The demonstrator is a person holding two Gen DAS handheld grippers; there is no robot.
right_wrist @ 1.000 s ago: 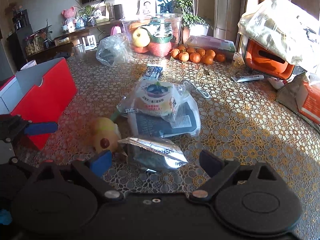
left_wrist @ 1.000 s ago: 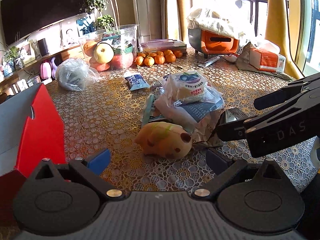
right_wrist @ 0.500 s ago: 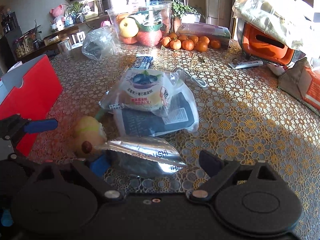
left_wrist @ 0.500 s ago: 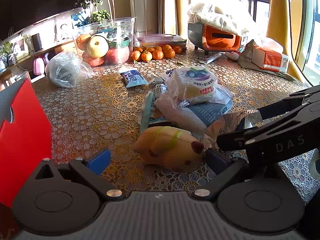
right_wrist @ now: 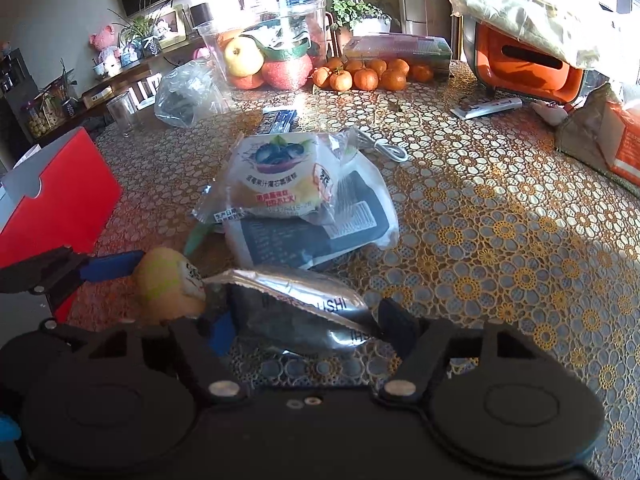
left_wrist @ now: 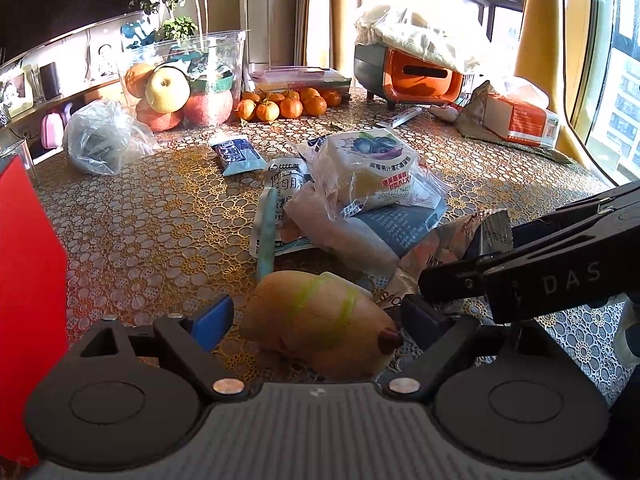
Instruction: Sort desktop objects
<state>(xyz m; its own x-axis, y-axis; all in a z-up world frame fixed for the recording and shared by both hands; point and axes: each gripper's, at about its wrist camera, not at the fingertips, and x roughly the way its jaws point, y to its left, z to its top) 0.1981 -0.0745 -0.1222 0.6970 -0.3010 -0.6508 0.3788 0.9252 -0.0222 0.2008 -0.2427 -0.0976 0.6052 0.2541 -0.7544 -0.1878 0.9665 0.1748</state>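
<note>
**Two grippers straddle toy and foil packet on a crowded table**

The left gripper (left_wrist: pixel 316 316), its fingers spread wide, straddles a yellow plush toy (left_wrist: pixel 320 320) with green stripes lying on the lace-patterned tablecloth (left_wrist: pixel 152 232); neither finger visibly presses the toy. Just to its right, the right gripper (right_wrist: pixel 302 322) brackets a silver foil packet (right_wrist: pixel 296 304), the fingers parted around it and close to its ends; whether they actually pinch it cannot be told. The packet lies touching the toy, in front of a heap of snack bags topped by a blueberry cake packet (left_wrist: pixel 372 168). A red box (right_wrist: pixel 60 204) stands at the left edge of the table. Farther back sit a clear tub of fruit (left_wrist: pixel 188 80), a row of tangerines (left_wrist: pixel 288 106) and an orange appliance (left_wrist: pixel 416 76) under a plastic sheet.
</note>
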